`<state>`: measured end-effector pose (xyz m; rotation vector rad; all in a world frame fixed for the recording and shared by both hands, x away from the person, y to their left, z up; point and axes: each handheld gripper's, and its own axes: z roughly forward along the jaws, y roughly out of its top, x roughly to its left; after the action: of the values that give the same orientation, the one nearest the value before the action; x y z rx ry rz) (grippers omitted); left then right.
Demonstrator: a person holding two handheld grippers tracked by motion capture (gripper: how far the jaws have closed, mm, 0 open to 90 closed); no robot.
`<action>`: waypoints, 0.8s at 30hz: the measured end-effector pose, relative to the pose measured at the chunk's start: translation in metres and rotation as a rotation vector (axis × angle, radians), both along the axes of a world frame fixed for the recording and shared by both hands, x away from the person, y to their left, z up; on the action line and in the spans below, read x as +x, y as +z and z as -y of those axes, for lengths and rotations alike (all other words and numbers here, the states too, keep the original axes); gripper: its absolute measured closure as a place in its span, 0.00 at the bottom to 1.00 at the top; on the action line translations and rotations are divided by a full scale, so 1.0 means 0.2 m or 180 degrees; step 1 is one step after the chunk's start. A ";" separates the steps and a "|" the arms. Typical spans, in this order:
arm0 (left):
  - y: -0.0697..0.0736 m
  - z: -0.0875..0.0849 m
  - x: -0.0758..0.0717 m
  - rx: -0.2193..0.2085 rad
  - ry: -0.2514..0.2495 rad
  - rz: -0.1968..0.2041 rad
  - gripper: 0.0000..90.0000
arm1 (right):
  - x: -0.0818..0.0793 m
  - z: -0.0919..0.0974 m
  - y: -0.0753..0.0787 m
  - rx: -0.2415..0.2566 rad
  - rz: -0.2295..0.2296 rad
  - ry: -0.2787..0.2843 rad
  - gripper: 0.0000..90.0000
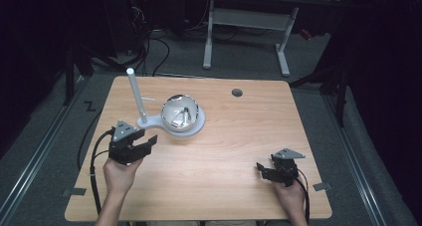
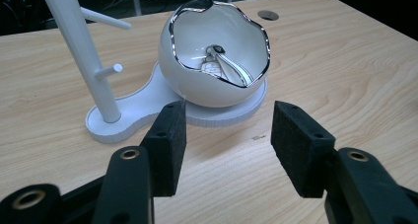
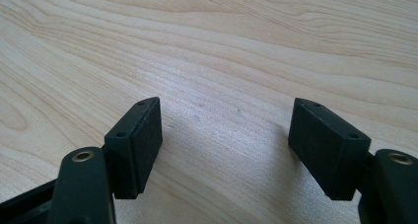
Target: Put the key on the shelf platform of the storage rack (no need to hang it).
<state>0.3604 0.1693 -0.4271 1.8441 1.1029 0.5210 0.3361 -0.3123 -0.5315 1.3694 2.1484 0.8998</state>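
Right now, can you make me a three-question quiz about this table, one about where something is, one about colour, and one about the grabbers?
1. Where does the bowl sit?
A. on the white stand's base
B. on the floor
C. in a gripper

2. What colour is the bowl's outside?
A. red
B. white
C. blue

3. How do the left gripper's jaws stand?
A. shut
B. holding the bowl
C. open

Answers: 1 A, the bowl rests on the round base beside the post. 2 B, its shell is white with a silvery rim. 3 C, bare table shows between them.
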 end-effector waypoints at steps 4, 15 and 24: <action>-0.01 -0.01 -0.02 -0.0031 0.0009 0.0003 0.53 | 0.00 0.00 0.00 0.0000 0.0000 0.0000 0.33; -0.05 -0.01 -0.06 -0.0058 0.0014 -0.0005 0.53 | 0.00 0.00 0.00 -0.0001 0.0004 -0.0001 0.33; -0.09 -0.01 -0.09 -0.0079 0.0030 -0.0028 0.53 | 0.00 0.00 0.00 -0.0001 0.0004 -0.0003 0.33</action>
<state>0.3418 0.1712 -0.4446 1.8223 1.1196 0.5029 0.3361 -0.3123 -0.5316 1.3691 2.1468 0.8998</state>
